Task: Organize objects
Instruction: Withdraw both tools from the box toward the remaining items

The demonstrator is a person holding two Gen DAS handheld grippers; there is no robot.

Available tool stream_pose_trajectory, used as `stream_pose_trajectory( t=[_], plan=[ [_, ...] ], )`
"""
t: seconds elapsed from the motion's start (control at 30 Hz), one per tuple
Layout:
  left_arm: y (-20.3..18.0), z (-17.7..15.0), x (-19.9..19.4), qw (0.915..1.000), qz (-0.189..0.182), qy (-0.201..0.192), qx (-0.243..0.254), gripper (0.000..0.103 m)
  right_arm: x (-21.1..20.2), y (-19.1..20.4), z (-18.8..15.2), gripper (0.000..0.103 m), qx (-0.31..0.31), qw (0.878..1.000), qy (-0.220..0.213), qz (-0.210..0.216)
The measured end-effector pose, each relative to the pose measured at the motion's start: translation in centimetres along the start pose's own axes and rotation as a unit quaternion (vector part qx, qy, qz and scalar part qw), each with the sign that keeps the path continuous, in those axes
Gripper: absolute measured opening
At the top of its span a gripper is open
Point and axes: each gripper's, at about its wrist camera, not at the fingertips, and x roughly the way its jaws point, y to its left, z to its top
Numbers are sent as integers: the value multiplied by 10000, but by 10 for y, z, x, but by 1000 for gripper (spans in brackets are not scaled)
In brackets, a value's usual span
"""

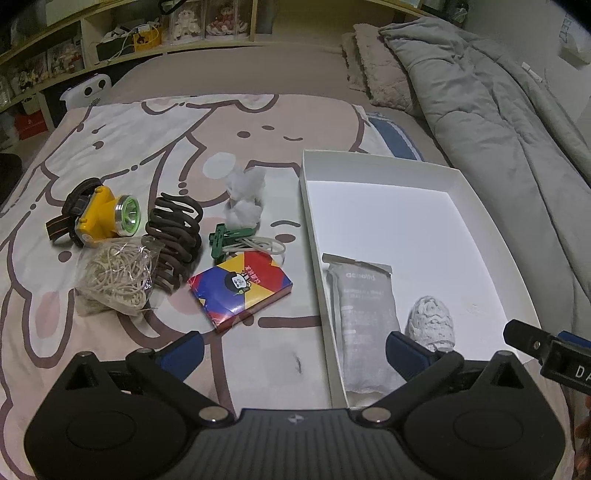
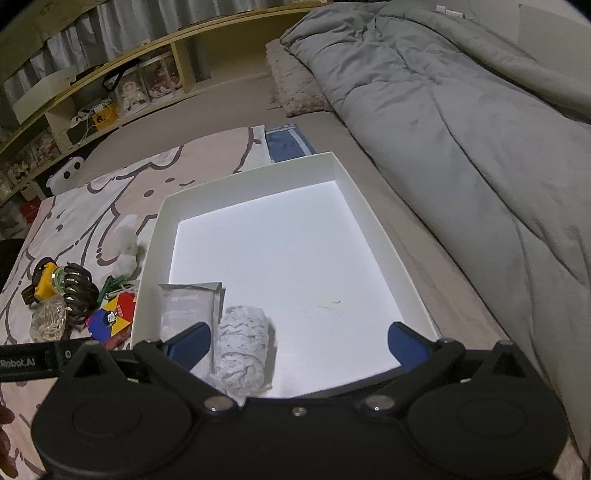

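A white open box [image 1: 373,162] lies on the bed with a grey pouch [image 1: 364,306] and a rolled white cloth [image 1: 430,325] in its near-left corner. Left of it lie a yellow headlamp [image 1: 99,216], a brown coiled clip [image 1: 173,236], a bag of rubber bands [image 1: 114,275], a colourful card box [image 1: 240,288], a green clip [image 1: 225,240] and white cotton [image 1: 245,199]. My left gripper [image 1: 293,345] is open over the box's left wall, holding nothing. My right gripper [image 2: 299,336] is open above the box [image 2: 251,170]; the rolled cloth [image 2: 242,350] rests untouched by its left finger.
A bunched grey duvet [image 1: 498,129] and a fuzzy pillow [image 1: 380,70] lie right of and beyond the box. A cartoon-print blanket [image 1: 155,147] covers the bed under the loose items. Shelves [image 1: 122,33] with toys line the far wall.
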Motion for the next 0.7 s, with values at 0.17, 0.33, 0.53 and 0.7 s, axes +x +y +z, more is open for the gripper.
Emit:
stream_pose_trajectory(
  t=[0.17,0.33,0.53,0.7],
  plan=[
    [6,-1,-3,10000,-23,-33,-29,103,-2,0,1,103,36,10000,-50,10],
    [22,1,-6,9998,8,-127,-150,103,0,3,0,103,24,9998,-175,9],
    [52,5,-11,9992,178,-213,-289,103,9,17,2,103,-137,9998,-165,53],
    [79,11,-17,9982,373,-328,-340,103,12,38,4,103,-255,9991,-220,276]
  ],
)
